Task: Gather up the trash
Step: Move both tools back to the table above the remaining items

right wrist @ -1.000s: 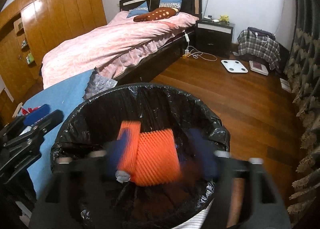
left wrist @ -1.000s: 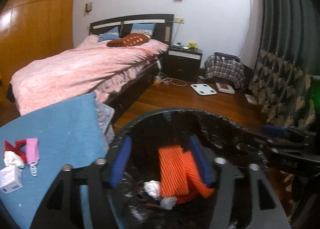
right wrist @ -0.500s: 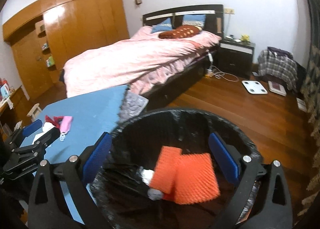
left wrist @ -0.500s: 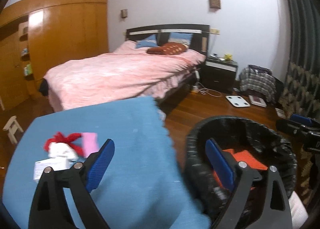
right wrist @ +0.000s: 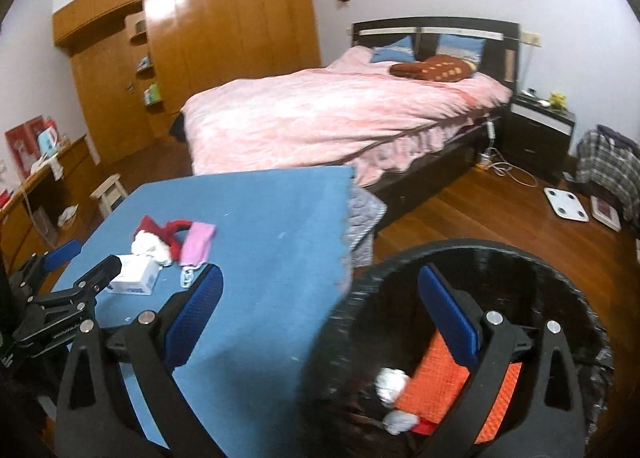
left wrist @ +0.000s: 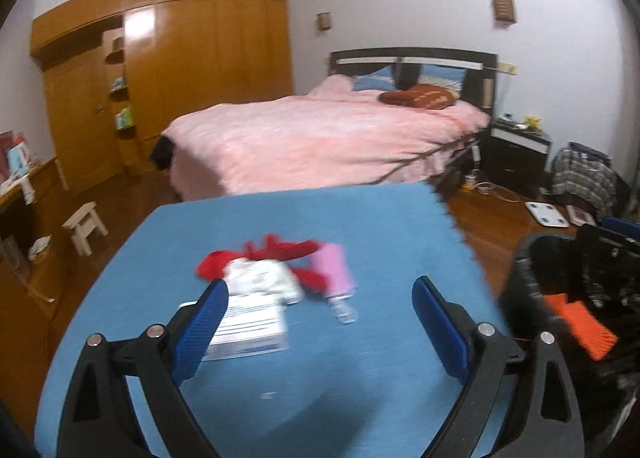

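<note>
On the blue mat (left wrist: 360,225), directly ahead of your left gripper (left wrist: 320,322), lies the remaining trash: a flat white box (left wrist: 248,322), crumpled tissue (left wrist: 260,278), red scrap (left wrist: 280,250) and soft pink mask (left wrist: 334,270). Both grippers stand apart, empty. The right gripper (right wrist: 320,322) hangs over the black-lined bin (right wrist: 520,258), farther away.

Both tongs have swung away from the black-lined bin (right wrist: 480,254). The left tongs (left wrist: 320,322), jaws now wide and empty, face the litter on the blue counter (left wrist: 384,225); the right tongs (right wrist: 320,314) straddle the bin's rim.
</note>
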Demonstrator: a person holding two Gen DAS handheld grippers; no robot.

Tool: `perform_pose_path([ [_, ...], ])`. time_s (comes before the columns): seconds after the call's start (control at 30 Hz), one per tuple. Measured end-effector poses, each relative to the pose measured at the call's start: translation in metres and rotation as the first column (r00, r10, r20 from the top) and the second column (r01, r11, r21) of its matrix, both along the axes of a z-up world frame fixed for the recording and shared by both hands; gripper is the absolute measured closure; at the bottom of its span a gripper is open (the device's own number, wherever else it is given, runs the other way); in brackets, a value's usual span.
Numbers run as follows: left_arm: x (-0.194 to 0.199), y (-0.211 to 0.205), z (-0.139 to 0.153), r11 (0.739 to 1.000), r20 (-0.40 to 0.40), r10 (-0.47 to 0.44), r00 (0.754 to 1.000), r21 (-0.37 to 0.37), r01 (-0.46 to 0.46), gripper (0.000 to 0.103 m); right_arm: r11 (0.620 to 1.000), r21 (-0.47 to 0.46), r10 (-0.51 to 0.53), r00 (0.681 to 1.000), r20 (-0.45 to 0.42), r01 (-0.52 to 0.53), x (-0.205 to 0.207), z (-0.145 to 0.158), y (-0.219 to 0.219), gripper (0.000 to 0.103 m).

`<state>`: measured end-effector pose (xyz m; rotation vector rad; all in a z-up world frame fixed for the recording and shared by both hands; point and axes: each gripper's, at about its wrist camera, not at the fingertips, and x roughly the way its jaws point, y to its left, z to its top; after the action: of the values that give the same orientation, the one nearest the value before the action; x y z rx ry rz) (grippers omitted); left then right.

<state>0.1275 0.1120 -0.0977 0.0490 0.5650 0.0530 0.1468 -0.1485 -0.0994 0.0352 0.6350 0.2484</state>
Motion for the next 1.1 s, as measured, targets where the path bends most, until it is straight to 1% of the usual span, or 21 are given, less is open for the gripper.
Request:
perform_pose_path([
  [0.07,0.003,0.022,-0.009,0.999,-0.019,0.042,0.999,-0.001,-0.042,0.012,1.0,-0.006,0.018,1.0,-0.004,-0.018,0.004,-0.003,0.013,0.008],
  [0.17,0.006,0.044,-0.019,0.996,-0.043,0.087,0.995,-0.008,-0.088,0.012,0.999,-0.013,0.041,0.999,-0.015,-0.042,0.012,-0.01,0.033,0.008],
  [0.3,0.008,0.063,-0.03,0.993,-0.073,0.113,0.991,-0.036,-0.115,0.012,0.998,-0.012,0.057,0.998,-0.041,-0.058,0.023,-0.021,0.056,0.008],
  [0.37,0.01,0.065,-0.034,0.992,-0.083,0.111,0.99,-0.054,-0.115,0.012,0.998,-0.016,0.064,0.996,-0.054,-0.065,0.027,-0.026,0.065,0.008],
  [0.5,0.018,0.06,-0.042,0.993,-0.098,0.102,0.99,-0.051,-0.108,0.012,0.996,-0.025,0.078,0.994,-0.073,-0.08,0.031,-0.035,0.078,0.008],
  [0.77,0.032,0.06,-0.058,0.987,-0.135,0.156,0.978,-0.008,-0.158,0.012,0.996,-0.032,0.076,0.993,-0.091,-0.079,0.039,-0.043,0.083,0.008],
  [1.1,0.036,0.073,-0.068,0.98,-0.186,0.182,0.966,-0.041,-0.192,0.012,0.995,-0.026,0.09,0.991,-0.103,-0.093,0.039,-0.048,0.089,0.008],
])
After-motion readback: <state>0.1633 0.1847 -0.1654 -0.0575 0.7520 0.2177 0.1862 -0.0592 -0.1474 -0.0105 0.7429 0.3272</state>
